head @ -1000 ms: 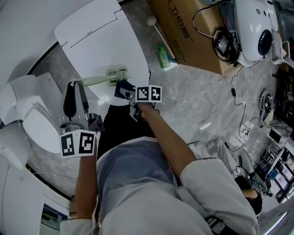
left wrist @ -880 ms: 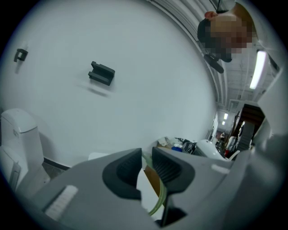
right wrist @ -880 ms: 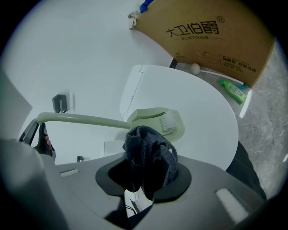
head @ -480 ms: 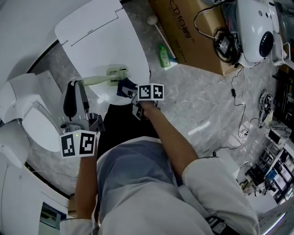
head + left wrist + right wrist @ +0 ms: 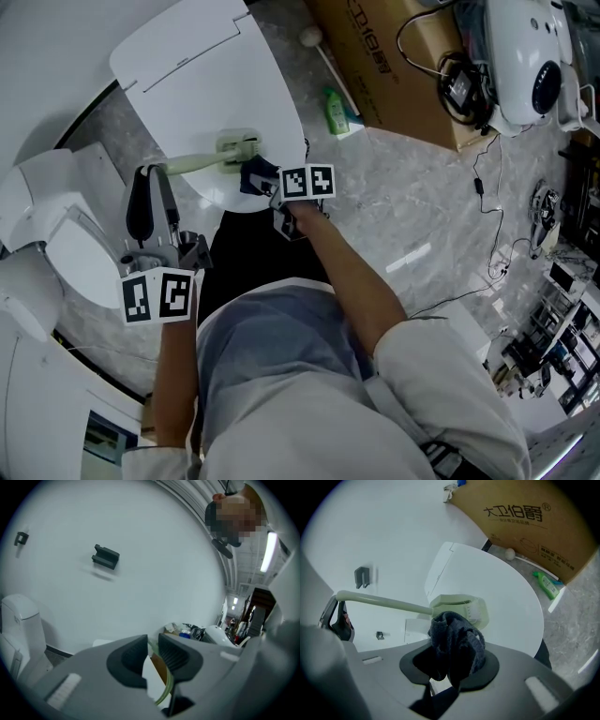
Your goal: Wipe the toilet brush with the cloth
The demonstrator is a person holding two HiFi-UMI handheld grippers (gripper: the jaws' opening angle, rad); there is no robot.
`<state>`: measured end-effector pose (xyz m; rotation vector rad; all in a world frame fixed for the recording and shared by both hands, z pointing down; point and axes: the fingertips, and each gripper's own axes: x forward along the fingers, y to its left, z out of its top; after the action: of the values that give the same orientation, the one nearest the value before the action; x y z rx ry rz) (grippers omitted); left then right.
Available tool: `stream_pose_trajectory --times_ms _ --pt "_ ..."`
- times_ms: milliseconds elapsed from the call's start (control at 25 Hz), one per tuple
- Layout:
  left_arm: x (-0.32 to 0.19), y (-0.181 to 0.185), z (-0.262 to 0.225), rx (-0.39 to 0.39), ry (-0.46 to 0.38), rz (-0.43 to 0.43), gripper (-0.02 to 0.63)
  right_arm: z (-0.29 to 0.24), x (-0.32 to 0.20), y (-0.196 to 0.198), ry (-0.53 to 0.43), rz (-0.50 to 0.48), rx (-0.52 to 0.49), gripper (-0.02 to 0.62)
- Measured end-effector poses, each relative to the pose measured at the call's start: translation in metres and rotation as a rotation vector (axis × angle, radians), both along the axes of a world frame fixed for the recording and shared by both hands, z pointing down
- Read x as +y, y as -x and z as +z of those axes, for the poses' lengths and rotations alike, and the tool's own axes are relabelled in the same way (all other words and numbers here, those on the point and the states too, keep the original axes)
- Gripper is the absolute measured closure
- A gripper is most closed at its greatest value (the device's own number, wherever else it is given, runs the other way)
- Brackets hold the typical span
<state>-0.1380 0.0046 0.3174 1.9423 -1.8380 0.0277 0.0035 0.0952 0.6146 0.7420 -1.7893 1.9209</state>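
Pale green plastic: toilet brush, held roughly level above the closed white toilet lid. Handle runs left from the brush head to the left gripper.

Left gripper view: left gripper has its jaws closed onto the thin green handle, which passes down through the narrow slot between the dark pads. White wall fills most of this view.

Right gripper: jaws clamped on a bunched dark blue cloth. In the right gripper view the cloth stands up out of the right gripper as a crumpled wad, its top edge lying against the near side of the brush head. Whether the two actually touch, cannot tell; in the head view they are just beside each other.

Position: brush head and cloth both over the front part of the lid, near its rounded edge.

Surroundings: cardboard box on the grey marbled floor beyond the toilet; small green bottle lying at the foot of the box, near the lid's right edge.
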Motion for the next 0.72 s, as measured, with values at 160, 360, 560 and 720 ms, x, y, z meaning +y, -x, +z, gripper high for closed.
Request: stream_pose_trajectory --times_ms 160,360,560,720 --pt "0.001 0.0 0.0 -0.002 0.001 -0.007 0.606 0.002 -0.002 -0.001 -0.01 -0.037 0.008 0.499" --pt "0.0 -0.001 0.0 -0.007 0.003 -0.007 0.606 0.007 -0.002 -0.003 -0.001 -0.028 0.01 0.499" --pt "0.0 -0.001 0.0 -0.012 0.004 -0.011 0.606 0.013 -0.002 -0.005 0.017 0.007 0.0 0.499" --pt "-0.001 -0.002 0.0 -0.017 0.007 -0.015 0.606 0.021 -0.002 -0.007 0.025 0.013 0.018 0.499"
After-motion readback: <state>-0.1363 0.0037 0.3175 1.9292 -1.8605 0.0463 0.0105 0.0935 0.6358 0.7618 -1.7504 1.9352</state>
